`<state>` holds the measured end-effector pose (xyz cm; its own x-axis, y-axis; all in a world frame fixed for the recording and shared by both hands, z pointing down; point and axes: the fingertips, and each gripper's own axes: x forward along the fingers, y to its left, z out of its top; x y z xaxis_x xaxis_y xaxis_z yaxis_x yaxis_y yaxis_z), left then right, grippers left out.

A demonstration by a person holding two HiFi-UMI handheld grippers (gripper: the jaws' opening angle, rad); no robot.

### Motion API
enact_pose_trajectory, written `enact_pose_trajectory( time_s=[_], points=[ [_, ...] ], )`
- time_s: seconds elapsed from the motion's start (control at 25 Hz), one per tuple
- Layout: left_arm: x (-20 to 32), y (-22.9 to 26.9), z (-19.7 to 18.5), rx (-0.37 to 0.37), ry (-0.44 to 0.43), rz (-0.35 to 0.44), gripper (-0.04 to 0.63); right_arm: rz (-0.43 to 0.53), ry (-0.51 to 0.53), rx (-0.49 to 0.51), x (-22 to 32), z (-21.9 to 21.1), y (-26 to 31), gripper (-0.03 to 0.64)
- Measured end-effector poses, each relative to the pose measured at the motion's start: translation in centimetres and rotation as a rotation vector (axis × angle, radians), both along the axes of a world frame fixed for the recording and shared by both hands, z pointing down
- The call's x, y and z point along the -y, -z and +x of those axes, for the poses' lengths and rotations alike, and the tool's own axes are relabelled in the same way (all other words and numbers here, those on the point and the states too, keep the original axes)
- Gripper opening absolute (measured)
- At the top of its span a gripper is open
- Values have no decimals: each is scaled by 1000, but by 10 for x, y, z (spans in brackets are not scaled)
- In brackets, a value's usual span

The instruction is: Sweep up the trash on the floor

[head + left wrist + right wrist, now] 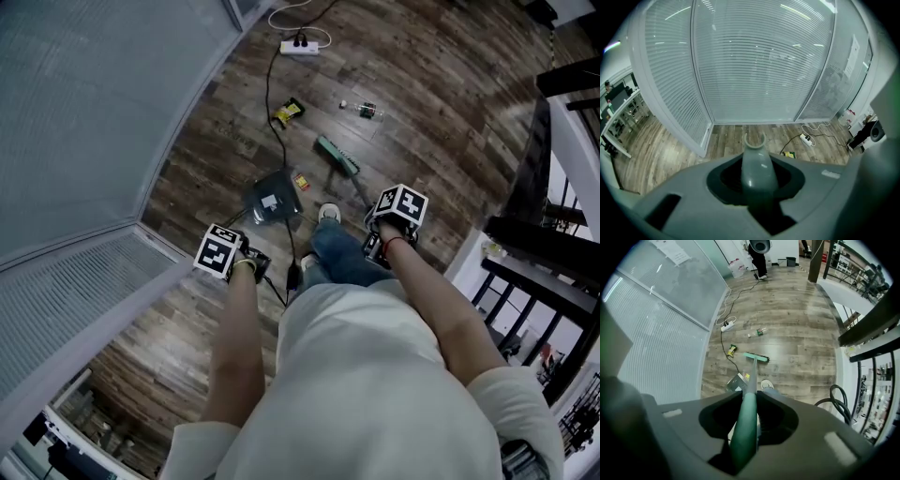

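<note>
In the head view I stand on a wood floor with a tool in each gripper. My left gripper [234, 258] [757, 183] is shut on the grey dustpan handle [756, 164], and the grey dustpan [272, 199] [736, 381] rests on the floor ahead of my shoe. My right gripper [392, 220] [746, 420] is shut on the green broom handle [746, 418], whose green broom head [336, 157] [755, 357] lies on the floor. Trash lies about: a yellow wrapper [288, 112] [731, 350] [789, 154], a small bottle [364, 110] [758, 332], and a small red-yellow scrap [302, 181] beside the dustpan.
A white power strip [298, 47] [726, 326] [806, 138] lies farther off, its black cable [272, 103] running past the wrapper to the dustpan. A glass wall with blinds [94, 122] runs along the left. Dark railings [553, 234] stand on the right.
</note>
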<state>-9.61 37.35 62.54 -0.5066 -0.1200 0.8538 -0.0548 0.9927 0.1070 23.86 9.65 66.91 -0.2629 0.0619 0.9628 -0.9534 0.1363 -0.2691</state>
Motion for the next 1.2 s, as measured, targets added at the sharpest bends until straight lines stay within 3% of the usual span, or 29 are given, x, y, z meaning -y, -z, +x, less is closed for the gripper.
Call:
enact_pose_trajectory(
  time_s=[0.16,0.52,1.04,1.2],
  points=[
    [8,0,-2,-1,1,-13,89,-34,27,-45,-5,-3,-7,98],
    [18,-1,-6,-3,0,-26,89,-157,-54,-6,-36,-15,-13,98],
    [18,-1,-4,-2,3,-30,89,-251,225,-28,-80,-26,-3,98],
    [19,-1,-5,-4,2,-29,89,-256,260,-27,-86,-31,-1,98]
  ],
)
